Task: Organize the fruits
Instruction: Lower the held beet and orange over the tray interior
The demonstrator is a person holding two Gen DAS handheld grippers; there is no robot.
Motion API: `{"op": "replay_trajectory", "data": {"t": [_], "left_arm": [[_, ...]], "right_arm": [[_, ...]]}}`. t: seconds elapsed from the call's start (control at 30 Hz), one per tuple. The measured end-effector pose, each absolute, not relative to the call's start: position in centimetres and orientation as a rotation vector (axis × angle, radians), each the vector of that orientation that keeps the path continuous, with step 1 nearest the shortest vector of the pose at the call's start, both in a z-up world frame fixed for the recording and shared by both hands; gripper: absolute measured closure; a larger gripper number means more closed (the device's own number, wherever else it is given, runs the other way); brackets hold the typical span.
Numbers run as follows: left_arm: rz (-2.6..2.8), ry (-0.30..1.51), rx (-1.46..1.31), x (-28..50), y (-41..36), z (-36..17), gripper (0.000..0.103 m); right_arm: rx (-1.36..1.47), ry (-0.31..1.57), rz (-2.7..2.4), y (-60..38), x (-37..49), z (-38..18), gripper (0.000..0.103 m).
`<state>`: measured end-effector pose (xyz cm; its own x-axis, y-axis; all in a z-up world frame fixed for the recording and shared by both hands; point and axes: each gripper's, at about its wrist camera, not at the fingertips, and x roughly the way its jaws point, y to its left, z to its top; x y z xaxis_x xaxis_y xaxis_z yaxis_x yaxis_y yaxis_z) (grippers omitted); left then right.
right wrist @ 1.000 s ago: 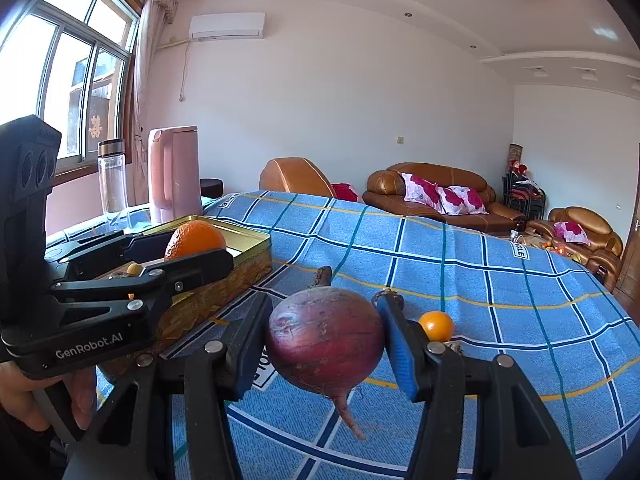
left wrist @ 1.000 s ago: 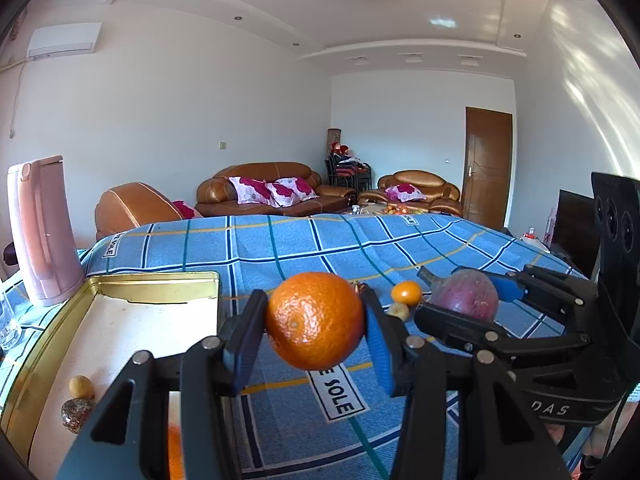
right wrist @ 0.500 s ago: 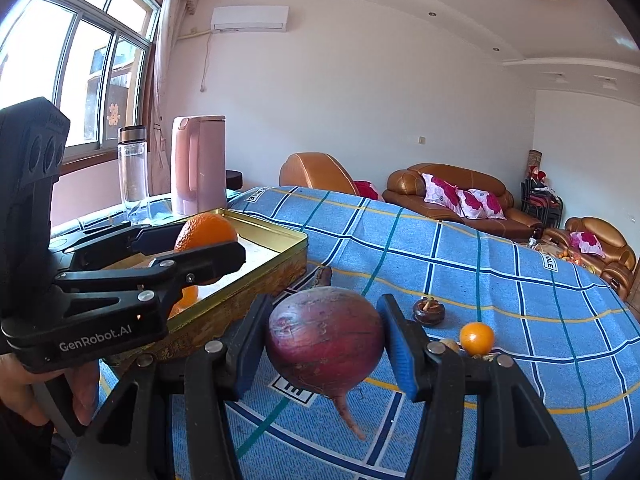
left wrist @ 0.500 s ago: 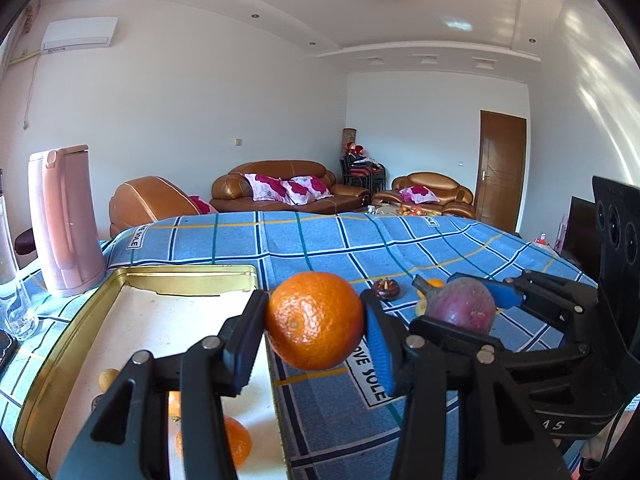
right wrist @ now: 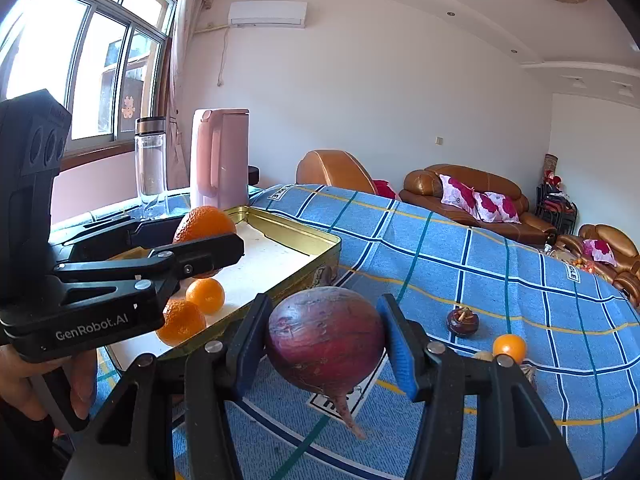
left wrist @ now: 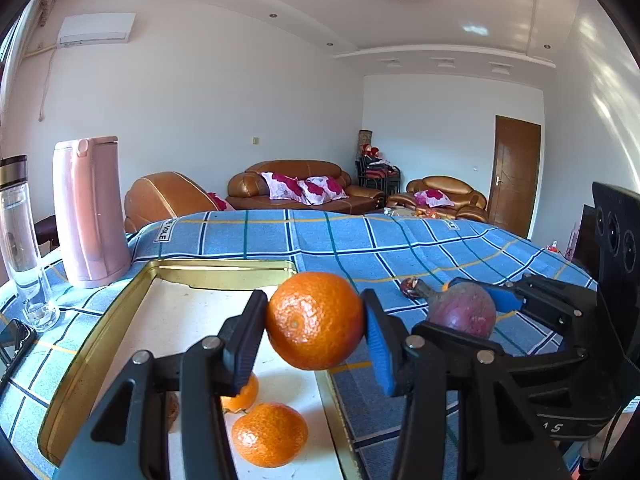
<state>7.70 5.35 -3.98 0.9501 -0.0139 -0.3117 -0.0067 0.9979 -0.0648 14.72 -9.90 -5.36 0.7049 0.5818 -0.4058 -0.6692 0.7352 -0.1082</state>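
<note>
My left gripper [left wrist: 314, 330] is shut on a large orange [left wrist: 315, 320] and holds it above the right part of the gold tin tray [left wrist: 224, 270]. In the right wrist view the orange [right wrist: 205, 224] hangs over the tray [right wrist: 296, 236]. Two oranges [left wrist: 270, 434] [right wrist: 205, 295] lie in the tray's near end. My right gripper [right wrist: 325, 342] is shut on a dark red beet [right wrist: 325, 338], held above the blue cloth just right of the tray; it also shows in the left wrist view [left wrist: 464, 310].
A pink kettle [left wrist: 90, 212] and a clear bottle [left wrist: 20, 240] stand left of the tray. A mangosteen [right wrist: 463, 321] and a small orange fruit [right wrist: 509, 346] lie on the blue checked cloth [right wrist: 500, 280] to the right. A phone [left wrist: 12, 340] lies at the left edge.
Both grippers have moved left with their fruit. The orange now hangs over the tray, and the beet has come close beside the tray's right edge.
</note>
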Motion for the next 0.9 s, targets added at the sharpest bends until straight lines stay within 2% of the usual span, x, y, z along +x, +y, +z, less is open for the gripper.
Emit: {"op": "replay_trajectory", "data": {"t": [0.9], "left_arm": [[0.098,0.35,-0.079,6.2,10.6,-4.4,0.054]], "right_arm": [[-0.304,0.367,0.829,-3.5,13.9,-5.8,0.047]]}}
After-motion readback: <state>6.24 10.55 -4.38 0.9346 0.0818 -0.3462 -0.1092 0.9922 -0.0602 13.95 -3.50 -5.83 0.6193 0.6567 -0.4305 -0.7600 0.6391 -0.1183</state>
